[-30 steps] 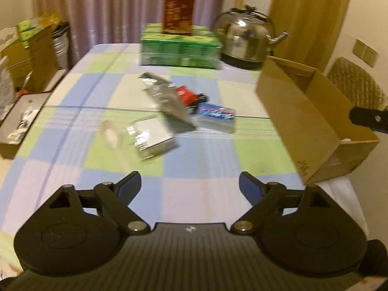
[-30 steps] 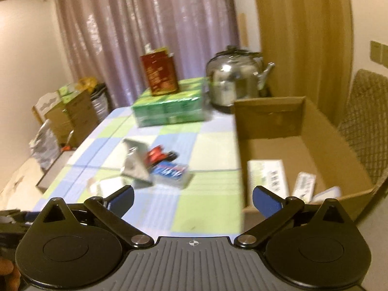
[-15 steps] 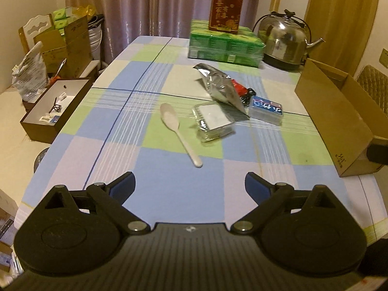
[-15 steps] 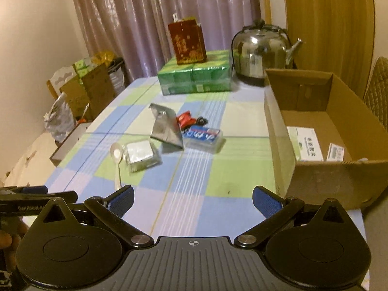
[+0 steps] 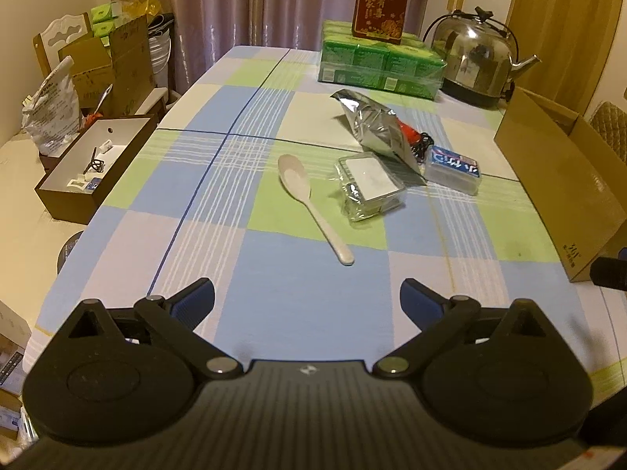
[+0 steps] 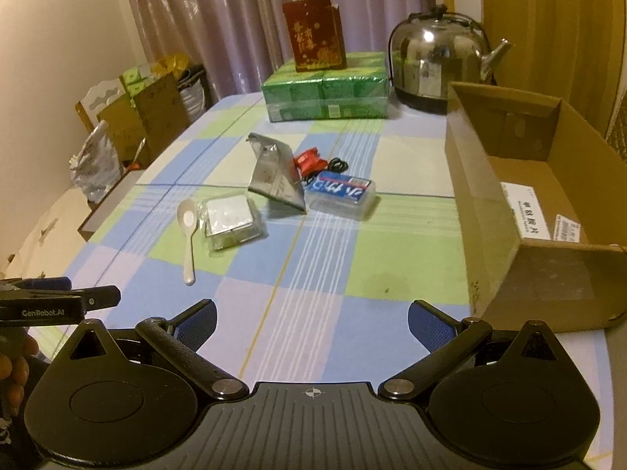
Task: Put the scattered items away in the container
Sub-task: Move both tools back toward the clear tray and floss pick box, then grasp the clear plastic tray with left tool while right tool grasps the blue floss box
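Checked cloth in blue, green and lilac squares covers the table (image 5: 274, 313), and purple curtains hang behind it at twelve o'clock. Against the far edge we see a green shrink-wrapped pack (image 5: 380, 64) with a dark red carton (image 5: 381, 4) standing upright on it, and a steel kettle (image 5: 476, 58) just beside it toward one o'clock.

Our left gripper (image 5: 307, 299) hovers over the near end of the cloth. Its jaws have just been opening, they stand wide apart, and only bare cloth lies between them. Our right gripper (image 6: 312, 323) is likewise spread wide over bare cloth, gripping nothing.

The scattered items lie in a loose cluster near the middle of the table, at twelve o'clock from the left gripper. A white spoon (image 5: 313, 207) lies flat, bowl toward the far side, handle pointing back toward us. Just beside it at three o'clock sits a clear plastic packet with a white label (image 5: 368, 186). A crumpled silver foil pouch (image 5: 376, 129) leans behind that packet, and a small red item with black cord (image 6: 313, 162) shows past the pouch. A blue-labelled clear box (image 5: 452, 174) lies at the pouch's near right corner.

The cardboard box (image 6: 490, 203), our container, stands open at two o'clock along the right edge, well apart from the cluster. In the right wrist view it already holds a white printed pack (image 6: 525, 211).
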Tool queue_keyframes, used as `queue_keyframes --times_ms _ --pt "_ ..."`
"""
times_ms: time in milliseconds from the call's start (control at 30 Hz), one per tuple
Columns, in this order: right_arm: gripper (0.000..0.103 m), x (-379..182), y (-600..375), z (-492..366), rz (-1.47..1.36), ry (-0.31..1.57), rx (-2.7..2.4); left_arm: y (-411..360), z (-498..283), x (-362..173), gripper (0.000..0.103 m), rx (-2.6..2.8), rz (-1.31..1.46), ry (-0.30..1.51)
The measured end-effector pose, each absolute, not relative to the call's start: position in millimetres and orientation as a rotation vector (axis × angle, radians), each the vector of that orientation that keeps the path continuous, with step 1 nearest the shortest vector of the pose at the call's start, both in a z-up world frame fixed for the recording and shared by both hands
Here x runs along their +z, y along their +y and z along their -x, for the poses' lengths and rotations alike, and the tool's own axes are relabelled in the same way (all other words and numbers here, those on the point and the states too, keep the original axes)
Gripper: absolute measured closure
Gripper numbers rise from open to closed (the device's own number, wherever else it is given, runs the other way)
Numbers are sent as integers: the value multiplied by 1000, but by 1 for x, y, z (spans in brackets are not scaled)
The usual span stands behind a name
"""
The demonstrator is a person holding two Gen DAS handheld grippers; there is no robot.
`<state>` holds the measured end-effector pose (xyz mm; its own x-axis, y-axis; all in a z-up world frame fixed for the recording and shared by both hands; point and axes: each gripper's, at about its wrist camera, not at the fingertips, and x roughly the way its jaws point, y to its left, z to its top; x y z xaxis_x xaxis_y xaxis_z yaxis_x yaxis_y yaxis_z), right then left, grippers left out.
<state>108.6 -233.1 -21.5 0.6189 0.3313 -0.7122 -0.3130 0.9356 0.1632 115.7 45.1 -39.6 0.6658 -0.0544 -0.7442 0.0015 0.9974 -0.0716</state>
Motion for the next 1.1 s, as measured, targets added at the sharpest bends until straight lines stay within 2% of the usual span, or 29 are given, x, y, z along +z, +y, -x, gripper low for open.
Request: queue_keyframes --times_ms 400,567,733,1067,1100 --pt "2 -48 -218 -148 -16 859 387 46 -147 -58 4 -83 32 848" --pt "2 -59 -220 -170 -7 873 382 27 -171 -69 4 -221 -112 832" --pt "2 -68 -220 -190 29 871 382 18 -205 -80 16 -323 -194 840" --pt "2 -86 -215 -228 91 867 388 7 -255 -102 27 -472 -310 832" --pt "2 -87 -215 -231 99 867 390 7 -259 -106 31 -483 -318 834"
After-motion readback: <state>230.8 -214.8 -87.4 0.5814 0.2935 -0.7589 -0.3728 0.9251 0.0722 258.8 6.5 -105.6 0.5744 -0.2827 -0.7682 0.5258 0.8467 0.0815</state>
